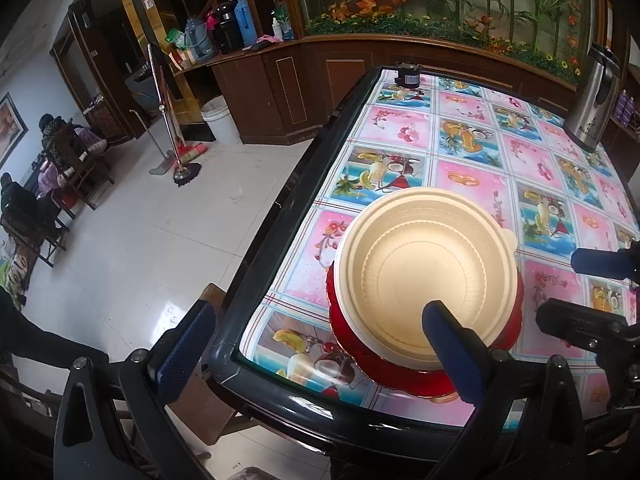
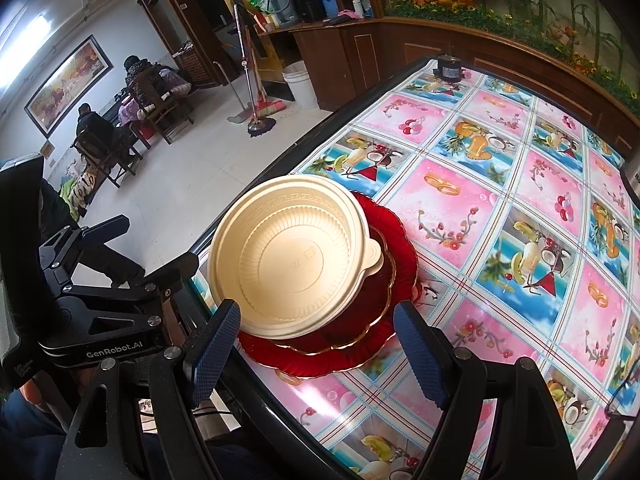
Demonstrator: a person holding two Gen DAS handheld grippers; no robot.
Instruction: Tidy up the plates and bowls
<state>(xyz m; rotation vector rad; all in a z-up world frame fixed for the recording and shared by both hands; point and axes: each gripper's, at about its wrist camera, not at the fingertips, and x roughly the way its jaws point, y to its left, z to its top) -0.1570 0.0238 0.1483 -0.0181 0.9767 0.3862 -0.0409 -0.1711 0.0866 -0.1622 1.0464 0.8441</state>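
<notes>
Table (image 2: 500,208), covered with a fruit-and-flower patterned cloth under a glossy top and framed by a dark rim; it fills the field ahead of both grippers. Red plates (image 2: 352,332), two scalloped glass plates stacked one on the other, lie near the table's near-left corner, directly ahead of the right gripper (image 2: 316,344) and between the lines of its two fingers. Cream bowl (image 2: 292,260), a ribbed plastic bowl with a small tab on its rim, stands on the upper red plate, shifted toward the table edge so that it overhangs the plates on that side; it is empty. The right gripper's jaws stand wide apart and hold nothing; the left finger's tip appears just before the bowl's near rim, the right finger's tip over the outer edge of the lower plate. Whether either touches cannot be told.

In the left wrist view, the left gripper (image 1: 316,344) is likewise spread wide and holds nothing; its right finger overlaps the near rim of the cream bowl (image 1: 428,276) and red plates (image 1: 384,372), while its left finger hangs off the table, over the floor. A steel flask (image 1: 596,100) stands at the far right, well apart from the left gripper.
</notes>
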